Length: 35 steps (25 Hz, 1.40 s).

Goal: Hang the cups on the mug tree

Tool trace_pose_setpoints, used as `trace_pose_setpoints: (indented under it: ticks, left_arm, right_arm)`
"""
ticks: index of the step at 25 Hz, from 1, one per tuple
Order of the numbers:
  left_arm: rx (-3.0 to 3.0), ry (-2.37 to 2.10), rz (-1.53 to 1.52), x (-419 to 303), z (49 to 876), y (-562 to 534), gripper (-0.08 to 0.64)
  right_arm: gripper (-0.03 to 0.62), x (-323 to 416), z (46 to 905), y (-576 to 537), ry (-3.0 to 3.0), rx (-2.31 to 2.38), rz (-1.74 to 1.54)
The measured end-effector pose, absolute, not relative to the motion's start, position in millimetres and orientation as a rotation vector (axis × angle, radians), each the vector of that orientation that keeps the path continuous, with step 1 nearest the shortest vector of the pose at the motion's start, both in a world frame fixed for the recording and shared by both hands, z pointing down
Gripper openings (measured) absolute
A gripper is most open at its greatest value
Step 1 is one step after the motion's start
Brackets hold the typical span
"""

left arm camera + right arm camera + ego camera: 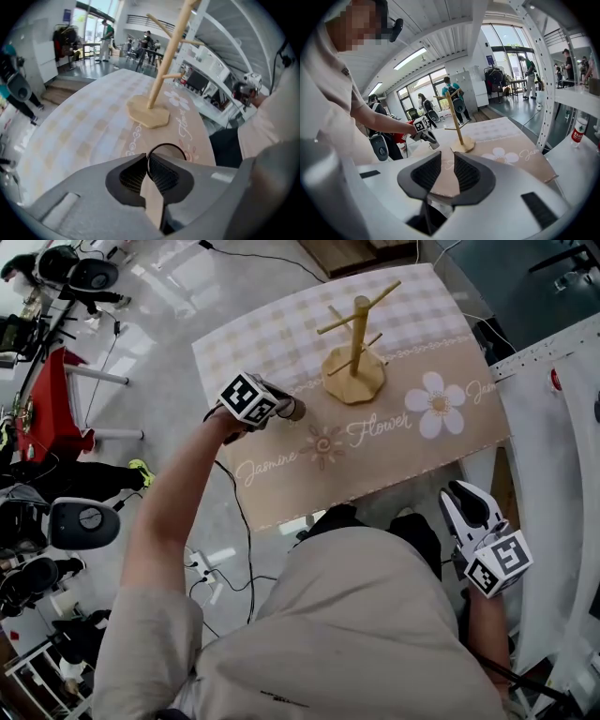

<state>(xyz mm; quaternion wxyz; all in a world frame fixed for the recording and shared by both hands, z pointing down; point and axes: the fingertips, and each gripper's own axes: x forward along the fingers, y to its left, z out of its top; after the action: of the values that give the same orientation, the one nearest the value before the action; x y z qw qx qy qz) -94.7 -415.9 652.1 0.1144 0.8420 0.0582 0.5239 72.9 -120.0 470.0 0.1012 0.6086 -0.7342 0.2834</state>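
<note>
The left tool [146, 158], clamped on the cup [174, 148] by its thin rim just short of the mug tree [151, 110], needed a steady, level lift toward a peg [159, 26], while the right tool [443, 163] hung with jaws apart, empty.

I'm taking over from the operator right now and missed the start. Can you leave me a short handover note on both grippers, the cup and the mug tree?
Left gripper: shut on the thin dark edge of a small grey-brown cup, over the table left of the tree.
Right gripper: open, nothing between its jaws, held low off the table's near right side.
Light wooden mug tree: upright on the beige flower-print tablecloth, every visible peg bare.
Done: cup gripped.
Left: carry it to a peg and hang it. No other cup in view.
</note>
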Motion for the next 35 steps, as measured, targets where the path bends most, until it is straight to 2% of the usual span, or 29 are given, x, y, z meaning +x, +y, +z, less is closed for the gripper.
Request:
trace_pose_setpoints:
  ticks: [12,27,35]
  left_arm:
    - [2.272,-0.442,0.708,-85.8,581.9,-418.3,0.028]
    - [2.059,-0.898,-0.052,-83.2,471.1,-426.9,0.028]
    - [2.033,-1.026,-0.285,-82.8,407.8,-439.1,0.028]
  right_arm:
    - [0.094,99.2,456.9,-144.7,-2.341,1.567,0.741]
    - [0.094,138.3,453.5,-167.2,-2.490,1.297,0.681]
    - [0.094,155.9,456.7,-172.2,-2.528,1.180,0.661]
